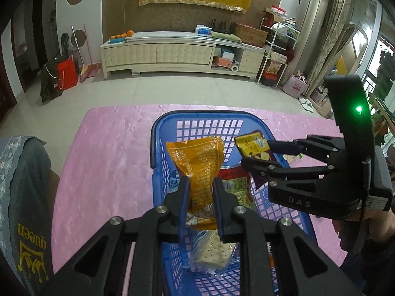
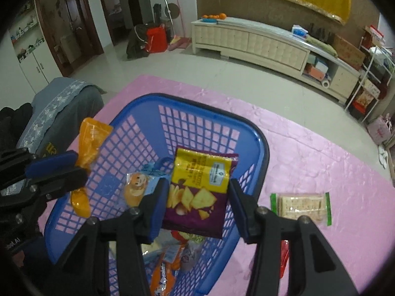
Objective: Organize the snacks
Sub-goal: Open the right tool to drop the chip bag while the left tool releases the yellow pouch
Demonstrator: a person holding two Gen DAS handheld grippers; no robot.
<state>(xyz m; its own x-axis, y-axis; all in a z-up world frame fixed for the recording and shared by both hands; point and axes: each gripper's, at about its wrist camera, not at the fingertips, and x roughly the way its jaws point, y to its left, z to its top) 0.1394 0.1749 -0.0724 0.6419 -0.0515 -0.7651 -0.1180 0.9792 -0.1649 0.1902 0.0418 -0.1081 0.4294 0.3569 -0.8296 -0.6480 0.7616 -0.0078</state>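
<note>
Pink quilted counter (image 2: pixel 308 153) carries the blue plastic lattice basket (image 1: pixel 197 120). Left tongs (image 1: pixel 200 197) pinch a crinkly orange snack pouch (image 1: pixel 197 162) above the basket; right tongs (image 2: pixel 197 197) clamp a purple-and-yellow chip bag (image 2: pixel 197 190) over it. Only the right view catches the green-edged cracker pack (image 2: pixel 301 207) lying outside on the counter.

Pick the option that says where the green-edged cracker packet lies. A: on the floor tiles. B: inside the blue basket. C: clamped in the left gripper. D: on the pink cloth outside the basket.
D: in the right wrist view the green-edged cracker packet lies flat on the pink cloth, outside the blue basket, with neither gripper on it.
</note>
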